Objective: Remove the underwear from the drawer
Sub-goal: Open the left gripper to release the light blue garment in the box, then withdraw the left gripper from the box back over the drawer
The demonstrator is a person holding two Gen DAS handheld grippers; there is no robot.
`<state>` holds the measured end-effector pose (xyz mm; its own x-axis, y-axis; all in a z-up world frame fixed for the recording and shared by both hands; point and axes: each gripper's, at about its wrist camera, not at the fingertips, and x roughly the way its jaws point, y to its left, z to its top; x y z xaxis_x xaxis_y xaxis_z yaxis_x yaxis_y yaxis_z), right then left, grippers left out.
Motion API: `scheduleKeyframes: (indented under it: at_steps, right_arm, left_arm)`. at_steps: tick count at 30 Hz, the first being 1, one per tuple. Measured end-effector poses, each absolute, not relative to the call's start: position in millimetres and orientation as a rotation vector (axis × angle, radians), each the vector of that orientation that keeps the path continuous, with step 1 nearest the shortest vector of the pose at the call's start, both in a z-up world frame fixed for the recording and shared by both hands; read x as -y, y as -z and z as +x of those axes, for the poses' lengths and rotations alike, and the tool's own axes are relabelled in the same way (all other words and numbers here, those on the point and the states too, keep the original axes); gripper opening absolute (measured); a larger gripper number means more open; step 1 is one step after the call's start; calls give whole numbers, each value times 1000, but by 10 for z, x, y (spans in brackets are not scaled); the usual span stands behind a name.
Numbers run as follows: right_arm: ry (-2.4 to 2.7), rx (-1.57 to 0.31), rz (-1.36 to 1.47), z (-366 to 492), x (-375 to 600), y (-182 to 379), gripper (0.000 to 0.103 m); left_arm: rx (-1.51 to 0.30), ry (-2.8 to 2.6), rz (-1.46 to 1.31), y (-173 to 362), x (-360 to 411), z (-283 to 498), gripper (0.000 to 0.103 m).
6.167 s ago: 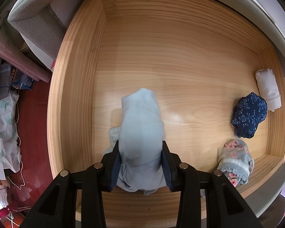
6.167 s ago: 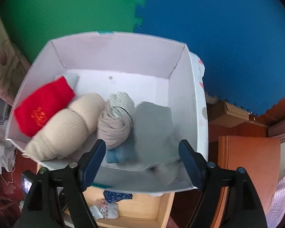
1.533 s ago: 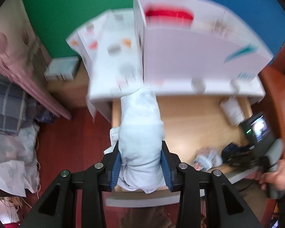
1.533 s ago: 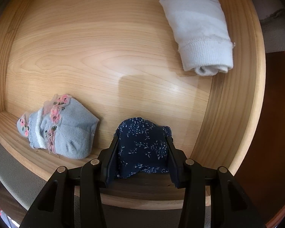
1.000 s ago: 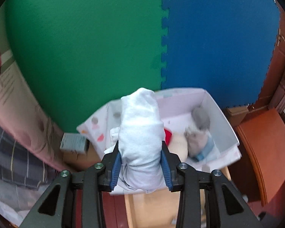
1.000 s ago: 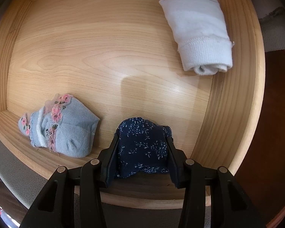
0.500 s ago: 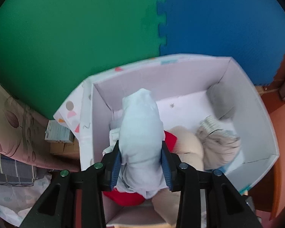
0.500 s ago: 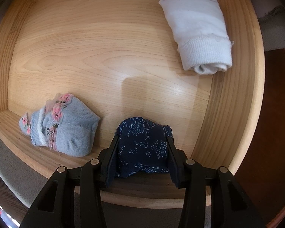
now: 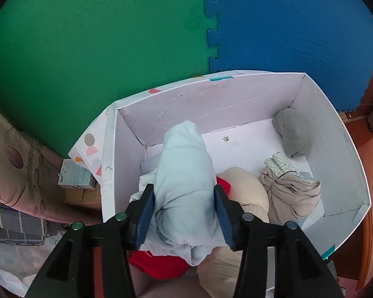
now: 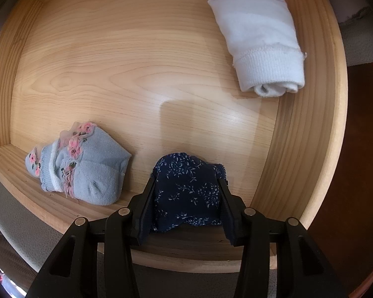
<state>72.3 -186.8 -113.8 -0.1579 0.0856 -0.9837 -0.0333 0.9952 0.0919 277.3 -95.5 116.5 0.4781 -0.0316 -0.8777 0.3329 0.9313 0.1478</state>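
My left gripper (image 9: 184,198) is shut on a rolled pale blue underwear (image 9: 184,173) and holds it over the left part of a white cardboard box (image 9: 211,99). My right gripper (image 10: 186,193) is shut on a navy floral underwear (image 10: 186,193) near the front of the wooden drawer (image 10: 112,49). A rolled white piece (image 10: 258,39) lies at the drawer's back right. A light blue piece with pink flowers (image 10: 77,171) lies at the front left of the drawer.
The box holds a red piece (image 9: 159,265), a cream roll (image 9: 246,186), a beige bundle (image 9: 291,193) and a grey piece (image 9: 293,131). Green (image 9: 87,37) and blue (image 9: 298,24) foam mats lie behind the box. A patterned cloth (image 9: 17,168) is at the left.
My left gripper has carried the pale blue underwear from the drawer up and over the white box, and has come closer to it. My right gripper has stayed shut on the navy underwear in the drawer.
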Motion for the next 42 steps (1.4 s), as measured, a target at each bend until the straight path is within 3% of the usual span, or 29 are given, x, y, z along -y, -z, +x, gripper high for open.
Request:
scheduleKeyframes:
  at_steps: [25, 36, 42]
  right_arm:
    - [-93, -1735, 38, 787, 1866, 1176, 45]
    - [-89, -1735, 34, 802, 1848, 1195, 45]
    - [-86, -1735, 33, 804, 1842, 1193, 45]
  left_arm:
    - [-896, 248, 374, -1565, 572, 1660, 52]
    - [-860, 149, 363, -1095, 260, 974, 52]
    - [-989, 147, 291, -499, 122, 844, 52]
